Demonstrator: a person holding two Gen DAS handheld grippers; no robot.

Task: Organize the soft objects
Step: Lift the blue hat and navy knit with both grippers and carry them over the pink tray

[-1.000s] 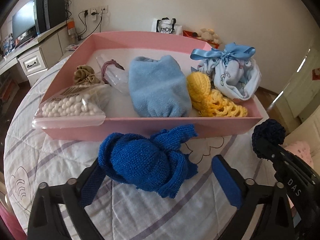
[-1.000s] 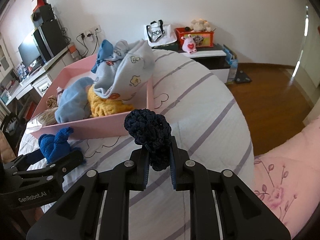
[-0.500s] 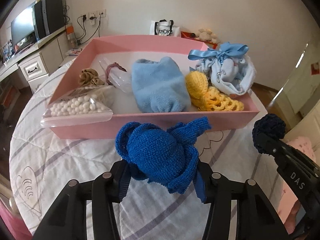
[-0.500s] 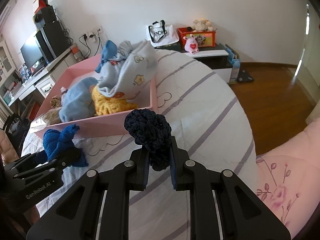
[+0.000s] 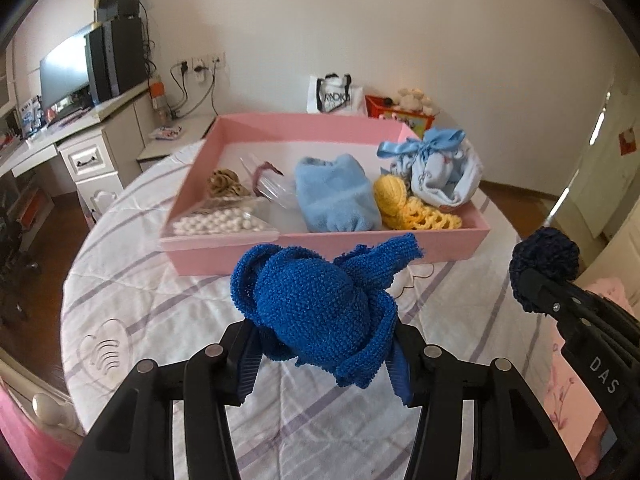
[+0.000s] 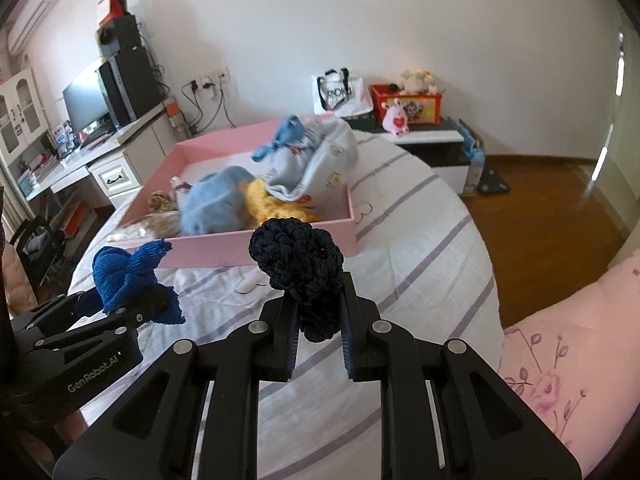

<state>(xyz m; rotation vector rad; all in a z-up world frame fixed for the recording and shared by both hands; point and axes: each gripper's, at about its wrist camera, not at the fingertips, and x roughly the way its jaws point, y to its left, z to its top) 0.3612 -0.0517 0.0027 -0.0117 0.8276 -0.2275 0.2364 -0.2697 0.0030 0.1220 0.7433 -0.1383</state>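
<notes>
1. A royal-blue knitted bundle [image 5: 316,304] is clenched between the pads of the left gripper [image 5: 324,364] and held above the bed, just in front of the near wall of the pink box; the jaws have just been closing on it.
2. A dark navy crocheted ball [image 6: 300,268] is gripped tightly by the right gripper [image 6: 320,332], also raised above the bed, to the right of the blue bundle and near the box's front right corner.
3. A shallow pink box [image 5: 460,238] is set on the bed, and several soft things are kept in it.
4. At its left front, a clear bag of white beads [image 5: 218,222] is laid partly over the near wall; behind it a beige fabric scrunchie [image 5: 224,184] and a clear plastic pouch [image 5: 272,190] are seen.
5. In the middle a light-blue fleece roll [image 5: 336,196] is placed; touching its right side lies a yellow crocheted piece [image 5: 408,206].
6. At the right back a pale printed cloth bundle [image 5: 440,176], tied with a blue ribbon, is leaned against the yellow piece.
7. The bed is covered by a white quilt [image 5: 160,300] with lilac stripes; a pink flowered pillow [image 6: 568,352] is seen at the right.
8. Along the left wall a white desk [image 5: 80,136] with a monitor [image 5: 64,76] is found; a white shopping bag [image 5: 336,94] and a red box of plush toys [image 6: 406,102] are set against the far wall, above wooden flooring.
</notes>
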